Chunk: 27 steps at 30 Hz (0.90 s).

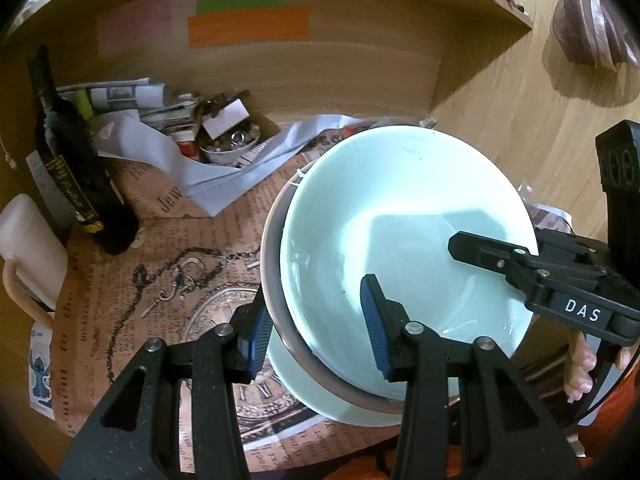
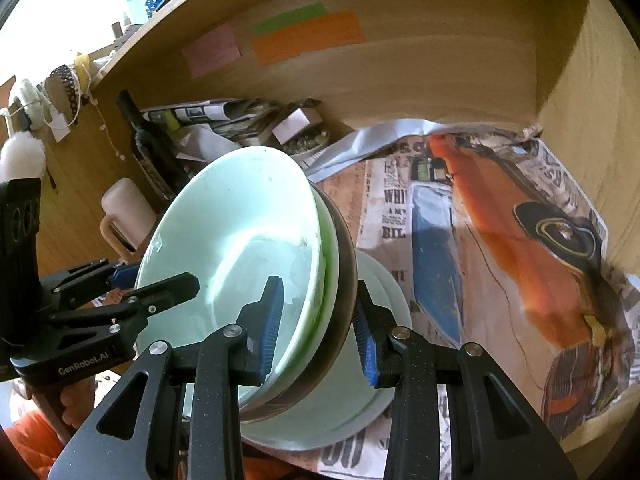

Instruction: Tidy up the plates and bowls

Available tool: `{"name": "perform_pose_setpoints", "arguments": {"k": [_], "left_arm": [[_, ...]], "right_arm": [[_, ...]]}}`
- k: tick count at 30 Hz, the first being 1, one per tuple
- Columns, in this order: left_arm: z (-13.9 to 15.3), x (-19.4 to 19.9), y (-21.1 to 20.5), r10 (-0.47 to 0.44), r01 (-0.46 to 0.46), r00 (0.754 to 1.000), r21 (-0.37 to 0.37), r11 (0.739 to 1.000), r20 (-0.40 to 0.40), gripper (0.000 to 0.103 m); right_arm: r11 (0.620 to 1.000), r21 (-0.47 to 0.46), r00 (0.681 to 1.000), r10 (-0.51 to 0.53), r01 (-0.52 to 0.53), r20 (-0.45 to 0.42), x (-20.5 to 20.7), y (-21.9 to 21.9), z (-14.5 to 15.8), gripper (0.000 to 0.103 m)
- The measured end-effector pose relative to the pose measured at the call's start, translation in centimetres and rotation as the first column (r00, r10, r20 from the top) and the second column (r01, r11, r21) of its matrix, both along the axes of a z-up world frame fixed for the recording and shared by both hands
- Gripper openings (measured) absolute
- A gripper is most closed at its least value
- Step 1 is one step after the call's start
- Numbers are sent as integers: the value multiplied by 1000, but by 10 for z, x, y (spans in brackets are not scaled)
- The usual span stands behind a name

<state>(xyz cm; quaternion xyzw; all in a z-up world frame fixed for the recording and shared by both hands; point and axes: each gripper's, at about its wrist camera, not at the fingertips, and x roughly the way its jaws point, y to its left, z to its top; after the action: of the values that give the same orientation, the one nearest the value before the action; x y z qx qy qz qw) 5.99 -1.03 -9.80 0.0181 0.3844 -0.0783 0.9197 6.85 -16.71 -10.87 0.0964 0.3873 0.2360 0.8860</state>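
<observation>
A stack of nested bowls is held tilted inside a wooden shelf compartment. The top one is a pale mint bowl [image 1: 404, 240], with a brown-rimmed bowl [image 1: 276, 304] under it and a larger pale bowl [image 1: 292, 376] at the bottom. My left gripper [image 1: 316, 328] straddles the stack's near-left rim, one pad inside the mint bowl, one outside. My right gripper [image 2: 320, 324] grips the opposite rim of the mint bowl [image 2: 240, 224] the same way, over the brown-rimmed bowl [image 2: 344, 280]. Each gripper shows in the other's view.
The shelf floor is lined with printed newspaper [image 2: 500, 240]. A dark wine bottle [image 1: 68, 152], a white jug [image 1: 28, 248], crumpled papers [image 1: 132, 112] and a small bowl of odds and ends [image 1: 232, 144] stand at the back left. Wooden walls [image 2: 580, 120] close the right side.
</observation>
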Motion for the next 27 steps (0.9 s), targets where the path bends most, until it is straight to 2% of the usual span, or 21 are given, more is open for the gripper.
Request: {"name": "perform_pose_setpoints", "arguments": {"k": [15, 27], "left_arm": [[-22, 10, -1, 7, -7, 997, 0, 1000, -78, 43], [-31, 18, 4, 6, -7, 996, -15, 1000, -88, 43]], "right_arm": [[1000, 7, 996, 9, -8, -87, 12, 1, -21, 31], [1000, 22, 993, 8, -5, -119, 23, 3, -30, 32]]}}
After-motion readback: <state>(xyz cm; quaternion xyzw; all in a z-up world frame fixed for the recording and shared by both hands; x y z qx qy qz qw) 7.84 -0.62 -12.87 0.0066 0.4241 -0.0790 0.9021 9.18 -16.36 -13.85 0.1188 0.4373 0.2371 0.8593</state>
